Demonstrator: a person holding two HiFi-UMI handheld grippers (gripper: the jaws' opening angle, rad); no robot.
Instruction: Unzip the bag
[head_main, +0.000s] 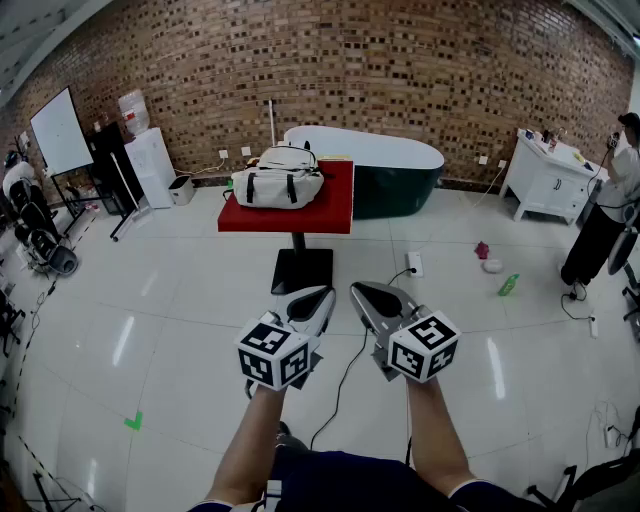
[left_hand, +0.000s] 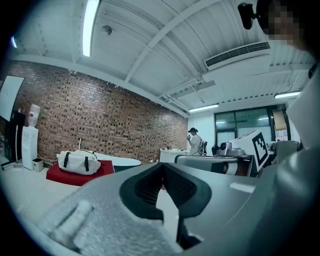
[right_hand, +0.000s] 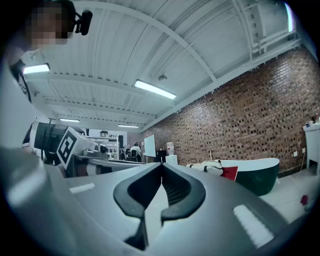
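**Well short of the work**

Only the head view shows us the left claw (head_main: 316, 297) and right claw (head_main: 365, 292) side by side, well apart from the red square counter (head_main: 338, 208). Only the gripper views show both sets of jaws pressed together, empty. The bulging white fabric bag with black straps (head_main: 280, 178) lies on that counter.
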